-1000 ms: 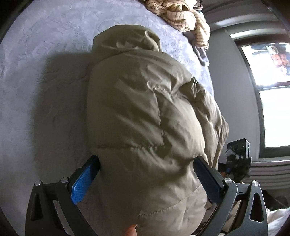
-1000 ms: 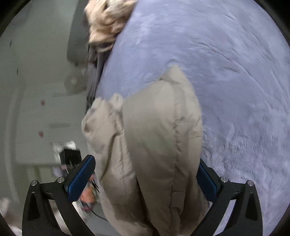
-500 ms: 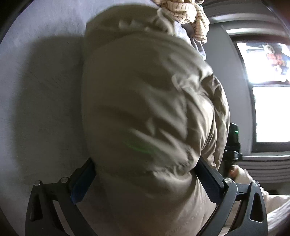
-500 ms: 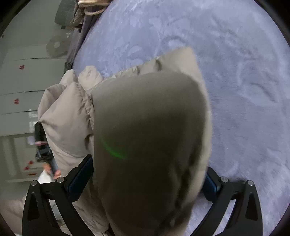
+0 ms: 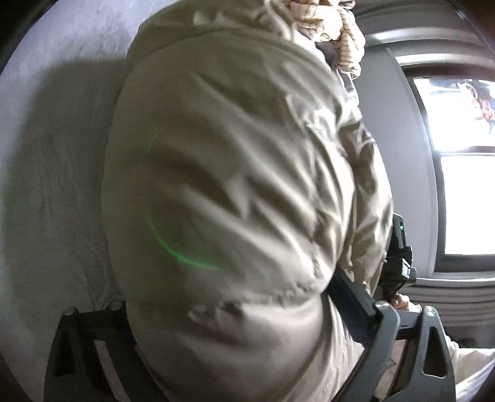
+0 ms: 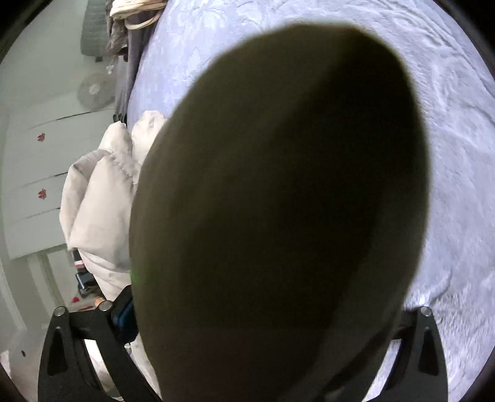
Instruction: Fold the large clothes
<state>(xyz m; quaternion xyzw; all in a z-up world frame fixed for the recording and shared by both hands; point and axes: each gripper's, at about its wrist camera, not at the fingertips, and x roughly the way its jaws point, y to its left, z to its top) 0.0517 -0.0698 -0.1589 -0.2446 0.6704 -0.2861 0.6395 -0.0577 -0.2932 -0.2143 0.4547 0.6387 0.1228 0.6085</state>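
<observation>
Left wrist view: lavender bedspread [image 5: 52, 160] at left; khaki puffer jacket [image 5: 235, 191] filling centre, bulging between fingers of left tool [image 5: 247, 312] — clenched on jacket; window [image 5: 464, 160] at right.
Right wrist view: white cabinet [image 6: 34, 185] at left; right tool [image 6: 266, 318] grasping jacket, dark fold covering centre — bedspread at right.

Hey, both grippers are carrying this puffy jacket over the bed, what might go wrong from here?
The puffy jacket bulges past both the left gripper and the right gripper, so the slick fabric may slip. It fills both cameras, hiding the landing spot on the bed. It could also snag the striped clothes beyond.
</observation>
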